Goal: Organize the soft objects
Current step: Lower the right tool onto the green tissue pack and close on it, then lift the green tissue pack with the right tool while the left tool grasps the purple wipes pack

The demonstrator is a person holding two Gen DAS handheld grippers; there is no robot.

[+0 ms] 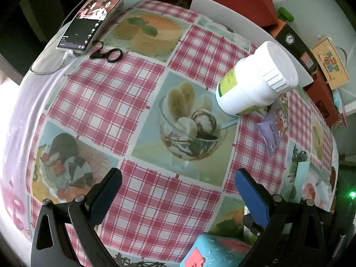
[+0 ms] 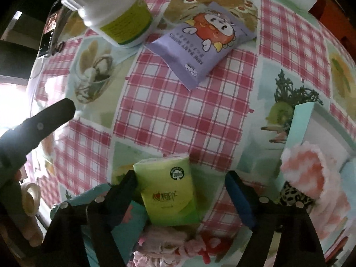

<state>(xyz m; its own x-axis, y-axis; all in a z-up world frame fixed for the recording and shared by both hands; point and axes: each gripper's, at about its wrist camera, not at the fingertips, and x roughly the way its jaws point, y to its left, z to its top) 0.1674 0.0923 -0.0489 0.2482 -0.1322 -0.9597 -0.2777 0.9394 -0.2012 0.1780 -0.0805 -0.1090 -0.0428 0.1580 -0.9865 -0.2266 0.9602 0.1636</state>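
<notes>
Two claws hang open over our table; the right claw [image 2: 184, 202] straddles a green tissue pack [image 2: 170, 197], long axis running away, perhaps touching one finger.

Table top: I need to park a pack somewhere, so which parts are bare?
Bare: the checked cloth between the phone, the white bottle and the left gripper. Crowded: around the purple wipes pack beside the bottle, and near the green tissue pack.

Pink-and-white plaid tablecloth [image 2: 178, 111], lilac wipes pack [image 2: 200, 44], green tissue pack [image 2: 169, 195], white bottle [image 1: 255, 82]
</notes>
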